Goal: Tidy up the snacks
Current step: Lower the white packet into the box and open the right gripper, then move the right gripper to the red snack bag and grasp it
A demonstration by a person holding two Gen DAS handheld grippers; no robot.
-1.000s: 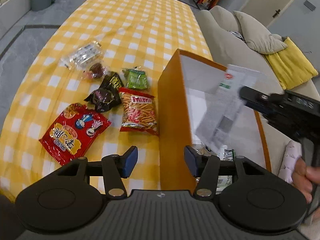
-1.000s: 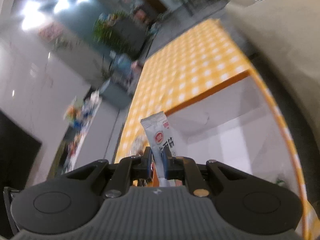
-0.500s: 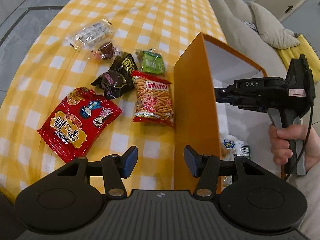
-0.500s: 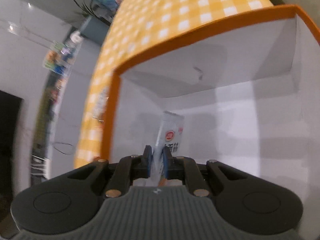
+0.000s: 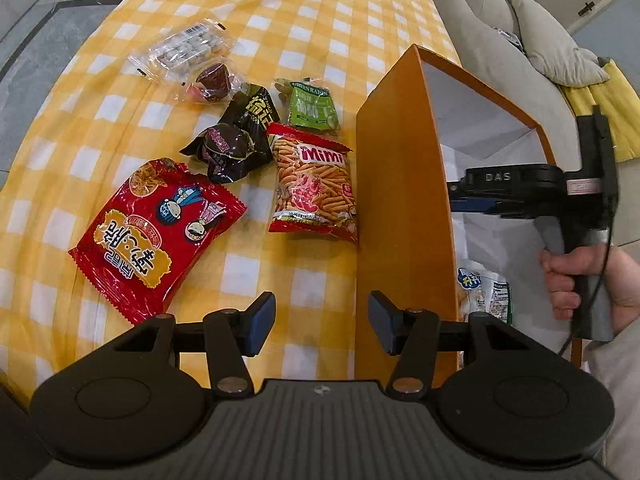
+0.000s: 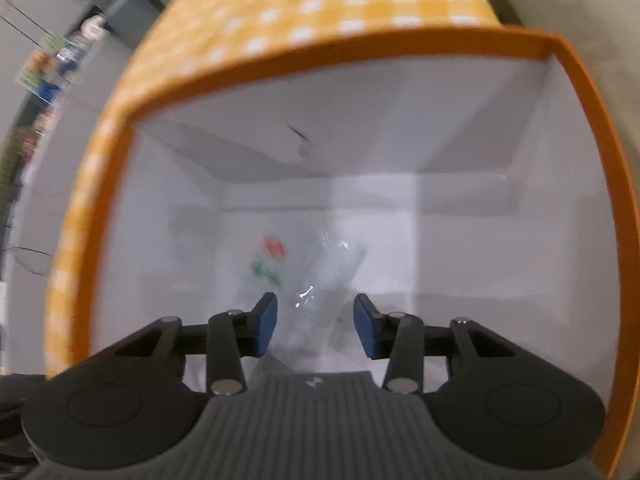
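**Orange box takes another packet as my right tongs let go**

Orange walls fill my right wrist view: I have the right tongs [image 6: 315, 322] pointed down into the box [image 6: 460, 240], and their jaws are opening. A moment ago they were pinched on a white packet that I carried in over the rim; now the pads stand clear of it, and the packet [image 6: 308, 276] shows only as a pale blur with red and green marks, dropping away between them toward the white floor of the box. I judge it released, not held.

From the left wrist view my right hand [image 5: 584, 276] grips its handle over the box, and a blue-and-white packet [image 5: 484, 288] already lies in the near corner.

My left tongs [image 5: 321, 322] hang apart and empty over the yellow checked bench [image 5: 280, 12], straddling the near wall of the box; they have barely stirred over the last second.

Left on the bench beside the box: the Mimi bag [image 5: 314, 184] just against its wall, a green pouch [image 5: 312, 106], two dark wrapped snacks [image 5: 236, 140], a red bag [image 5: 156, 232] and a clear packet [image 5: 184, 48] with a small cup [image 5: 212, 80] next to it.

That drop means one snack fewer outside. The Mimi bag looks to me like the natural next pick.
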